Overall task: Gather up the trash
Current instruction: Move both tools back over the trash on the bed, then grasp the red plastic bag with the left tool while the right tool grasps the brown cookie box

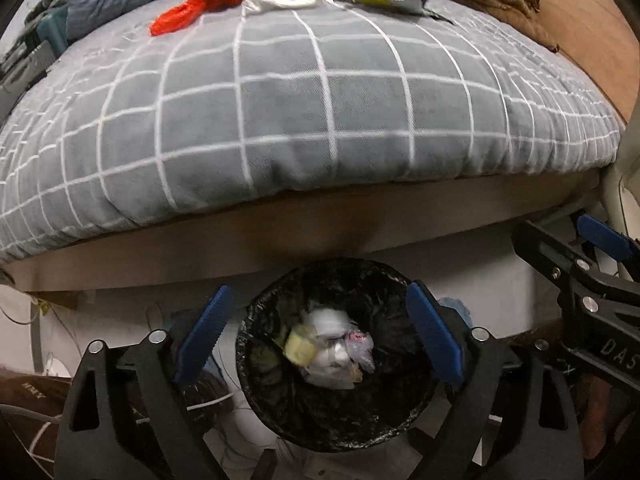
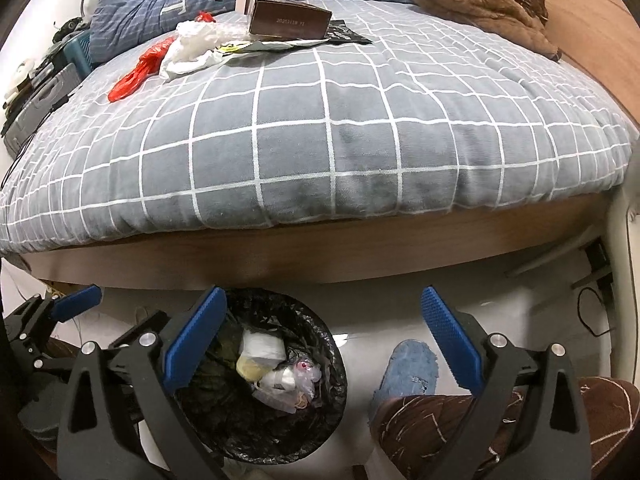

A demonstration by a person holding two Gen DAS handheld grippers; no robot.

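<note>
Left claw (image 1: 316, 334) and right claw (image 2: 322, 340), both spread apart and empty, above the trash bin (image 1: 272, 412) at lower frame; red bag (image 2: 138, 70) and white bag (image 2: 192, 50) on bed (image 2: 320, 140), upper left.

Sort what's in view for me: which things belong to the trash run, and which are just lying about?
Job:
- bin
- red bag
- white bag
- brown box
- flat wrapper

Lying about:
- striped duvet
- brown blanket
- blue slipper
- checked cover
</note>
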